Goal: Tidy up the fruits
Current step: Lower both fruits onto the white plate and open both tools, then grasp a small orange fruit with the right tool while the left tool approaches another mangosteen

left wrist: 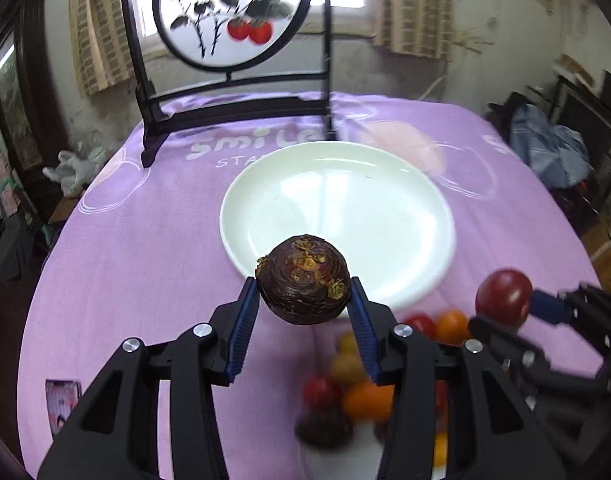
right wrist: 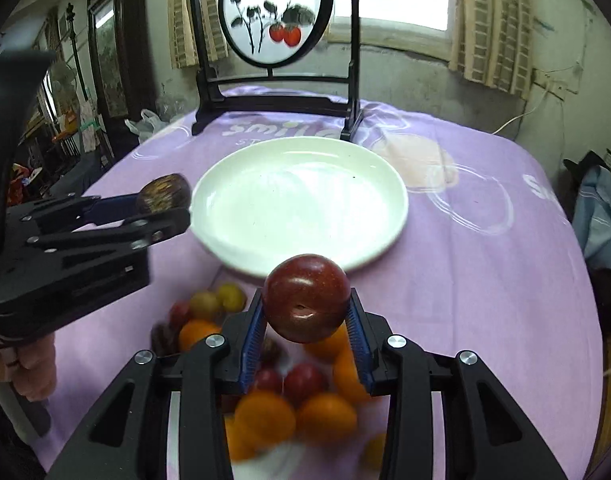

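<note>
Left wrist: my left gripper (left wrist: 304, 294) is clamped on a dark brown water chestnut (left wrist: 303, 279), held in the air over the near rim of the white plate (left wrist: 265, 204). Fruit pile (left wrist: 357, 384) sits blurred below.

Right wrist: my right gripper (right wrist: 305, 320) pinches a dark red plum (right wrist: 306, 298), above the pile (right wrist: 289, 400), just short of the plate (right wrist: 233, 200). Purple tablecloth (right wrist: 485, 300) underneath.

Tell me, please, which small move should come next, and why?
Probably carry both fruits forward over the white plate and lower them. The left gripper grips a dark brown fruit, the right gripper a red fruit, and the plate holds nothing.
</note>
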